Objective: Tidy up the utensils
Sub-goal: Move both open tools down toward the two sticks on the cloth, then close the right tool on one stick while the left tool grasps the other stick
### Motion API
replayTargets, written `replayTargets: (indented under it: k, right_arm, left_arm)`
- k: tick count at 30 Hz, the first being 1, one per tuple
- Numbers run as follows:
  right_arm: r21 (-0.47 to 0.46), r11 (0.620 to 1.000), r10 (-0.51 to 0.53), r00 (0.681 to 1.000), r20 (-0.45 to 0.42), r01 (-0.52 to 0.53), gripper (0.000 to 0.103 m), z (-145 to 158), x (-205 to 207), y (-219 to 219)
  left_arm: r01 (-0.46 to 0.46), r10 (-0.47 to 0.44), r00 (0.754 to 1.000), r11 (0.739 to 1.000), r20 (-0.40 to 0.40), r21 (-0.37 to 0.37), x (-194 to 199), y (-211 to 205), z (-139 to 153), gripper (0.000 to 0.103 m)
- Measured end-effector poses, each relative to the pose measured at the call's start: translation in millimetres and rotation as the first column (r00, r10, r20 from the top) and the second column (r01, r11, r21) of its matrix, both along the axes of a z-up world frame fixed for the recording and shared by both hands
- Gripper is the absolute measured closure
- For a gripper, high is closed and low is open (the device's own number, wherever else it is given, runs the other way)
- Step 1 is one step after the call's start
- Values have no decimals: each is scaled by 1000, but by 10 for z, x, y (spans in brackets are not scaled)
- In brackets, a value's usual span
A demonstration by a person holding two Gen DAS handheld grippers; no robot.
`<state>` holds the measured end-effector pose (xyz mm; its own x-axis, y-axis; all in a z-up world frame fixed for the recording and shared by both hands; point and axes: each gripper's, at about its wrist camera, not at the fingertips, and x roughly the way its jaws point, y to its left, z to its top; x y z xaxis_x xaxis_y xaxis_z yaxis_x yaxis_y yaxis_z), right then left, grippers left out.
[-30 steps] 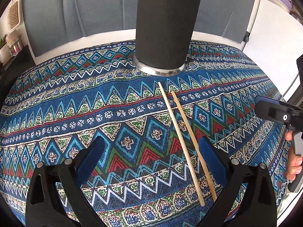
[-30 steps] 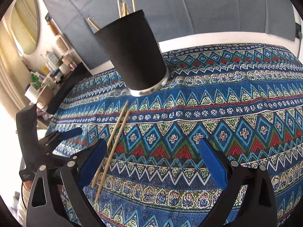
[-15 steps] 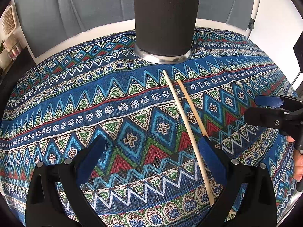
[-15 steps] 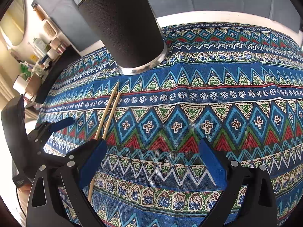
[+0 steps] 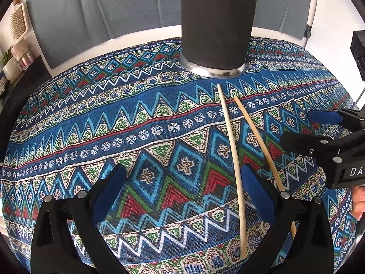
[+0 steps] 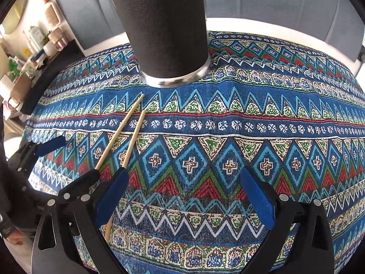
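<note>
1. A black cup (image 5: 217, 22) with a metal base ring stands upright on the patterned cloth (image 5: 114, 118). Its rim is out of view.
2. Two thin, pale wooden sticks (image 5: 233, 150) lie flat on the cloth in front of the cup. Their far tips sit close together near the cup's base; the sticks spread slightly toward the cameras.
3. The left gripper (image 5: 184, 194) hovers over the cloth in front of the cup, blue-padded fingers spread wide, gripping nothing. One stick passes just inside its right finger.
4. The right gripper (image 6: 183, 196) is likewise spread, gripping nothing. The sticks run under its left finger.
</note>
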<state>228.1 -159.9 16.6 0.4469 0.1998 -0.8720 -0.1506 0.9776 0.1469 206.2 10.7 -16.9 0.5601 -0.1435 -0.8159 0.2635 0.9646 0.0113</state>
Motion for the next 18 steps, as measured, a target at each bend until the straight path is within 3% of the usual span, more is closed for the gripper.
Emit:
replayTargets:
  k: [6, 11, 18]
  right_arm:
    - [-12, 1000, 2, 1000, -27, -2, 9, -6, 89, 207]
    - [-150, 988, 22, 1000, -21, -25, 7, -73, 123, 480]
    - [-135, 989, 70, 997, 21, -67, 7, -104, 32, 463]
  left_arm:
    - [-3, 4, 1000, 1000, 11, -5, -60, 188, 15, 6]
    - [19, -19, 1000, 1000, 24, -4, -135, 180, 42, 14]
    - [43, -43, 999, 999, 28, -1, -144, 110, 48, 19]
